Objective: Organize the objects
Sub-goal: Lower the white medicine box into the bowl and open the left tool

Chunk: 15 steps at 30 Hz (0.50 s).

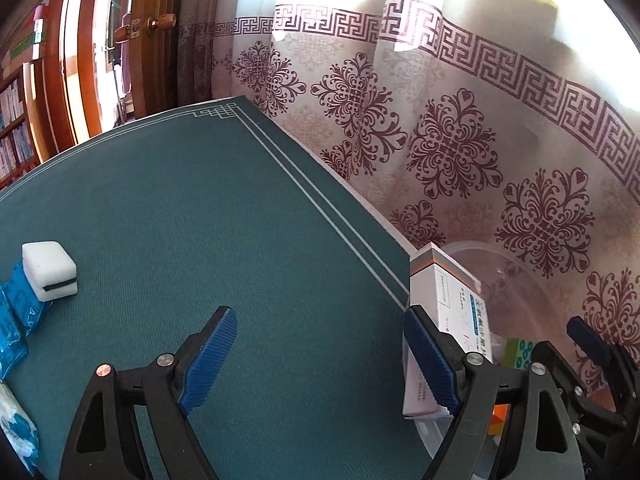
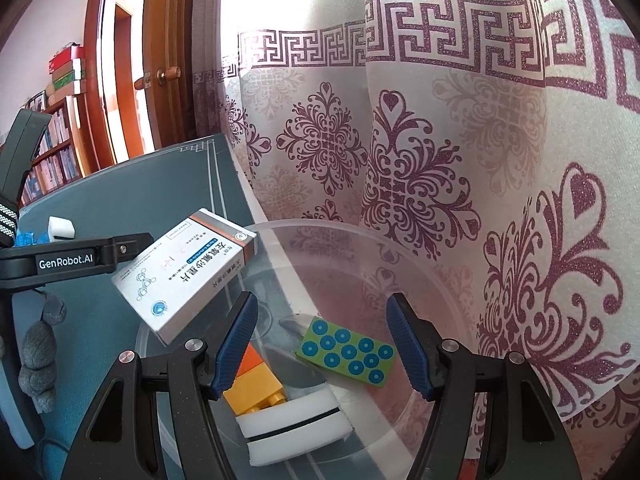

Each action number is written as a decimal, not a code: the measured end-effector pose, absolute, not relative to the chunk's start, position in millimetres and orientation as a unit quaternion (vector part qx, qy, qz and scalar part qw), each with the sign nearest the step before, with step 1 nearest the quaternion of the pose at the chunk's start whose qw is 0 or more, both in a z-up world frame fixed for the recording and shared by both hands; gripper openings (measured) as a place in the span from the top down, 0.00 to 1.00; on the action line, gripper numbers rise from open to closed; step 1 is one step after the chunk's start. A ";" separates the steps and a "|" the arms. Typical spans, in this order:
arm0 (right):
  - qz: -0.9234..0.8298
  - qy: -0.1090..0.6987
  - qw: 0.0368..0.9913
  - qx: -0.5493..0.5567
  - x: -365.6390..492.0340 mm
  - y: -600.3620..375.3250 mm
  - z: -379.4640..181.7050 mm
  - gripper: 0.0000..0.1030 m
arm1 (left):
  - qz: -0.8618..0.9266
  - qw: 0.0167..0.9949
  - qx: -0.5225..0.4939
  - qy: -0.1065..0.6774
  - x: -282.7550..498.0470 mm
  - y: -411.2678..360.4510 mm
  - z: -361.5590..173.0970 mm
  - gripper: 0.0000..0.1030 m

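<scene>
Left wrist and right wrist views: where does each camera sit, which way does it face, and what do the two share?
Left wrist: on the left gripper, angled down over the green table mat; its open blue-padded fingers show, the right gripper at the edge.
Right wrist: on the right gripper, angled down into the clear plastic bowl; its open fingers show, the left gripper's arm beside.
Shared: medicine box, bowl, white sponge, curtain.

Patterned curtain (image 1: 460,128), wooden door (image 2: 160,60), bookshelf (image 2: 52,148)
</scene>
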State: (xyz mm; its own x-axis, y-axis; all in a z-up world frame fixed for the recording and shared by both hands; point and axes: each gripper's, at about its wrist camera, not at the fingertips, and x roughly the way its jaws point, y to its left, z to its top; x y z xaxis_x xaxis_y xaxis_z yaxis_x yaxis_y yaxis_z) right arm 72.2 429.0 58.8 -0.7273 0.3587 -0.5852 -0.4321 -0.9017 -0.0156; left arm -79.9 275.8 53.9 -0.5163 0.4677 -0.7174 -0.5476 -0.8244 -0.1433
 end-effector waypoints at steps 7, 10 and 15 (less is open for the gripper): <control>0.928 0.061 0.212 -0.301 73.6 428.8 59.4 0.34 | 0.868 0.304 -0.382 0.087 -65.5 286.9 53.6 0.14; 0.928 0.061 0.212 -0.300 73.5 428.9 59.8 0.34 | 0.868 0.301 -0.386 0.083 -66.2 283.3 52.4 0.14; 0.928 0.059 0.209 -0.302 72.5 426.2 58.7 0.34 | 0.867 0.300 -0.388 0.091 -64.6 285.3 49.7 0.14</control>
